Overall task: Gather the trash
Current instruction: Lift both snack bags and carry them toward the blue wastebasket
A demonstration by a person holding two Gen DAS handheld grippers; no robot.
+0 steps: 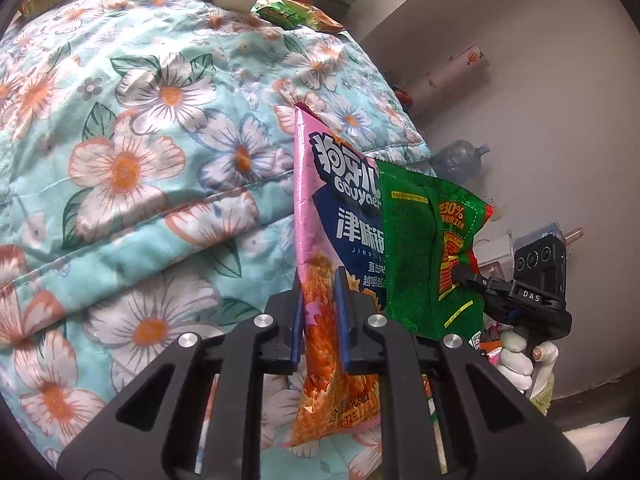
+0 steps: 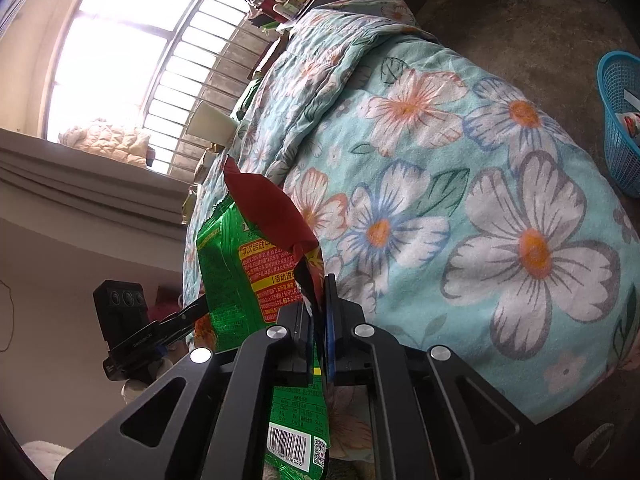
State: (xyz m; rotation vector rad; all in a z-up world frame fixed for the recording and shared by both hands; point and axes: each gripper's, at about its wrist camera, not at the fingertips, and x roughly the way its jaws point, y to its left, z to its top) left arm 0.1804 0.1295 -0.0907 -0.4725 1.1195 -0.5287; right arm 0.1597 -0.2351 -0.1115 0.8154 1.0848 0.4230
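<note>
The left tool (image 1: 320,312) is clamped on a pink bag (image 1: 328,240), which stands upright between its fingers, lower end hanging past them. Just right of it, the right tool (image 2: 318,320) is clamped on a green bag (image 2: 240,276) whose edge overlaps the pink one. Both bags hang over a floral quilt (image 1: 140,160) on the bed, which fills the space ahead and left of the left tool. More wrappers (image 1: 296,12) lie far ahead at the quilt's far edge, partly cut off. Right of the left tool, bare wall and a water jug (image 1: 460,160) stand beyond the bed's edge. A blue basket (image 2: 618,120) sits on the floor far right of the right tool, cut off by the frame. Its contents are hard to make out.
</note>
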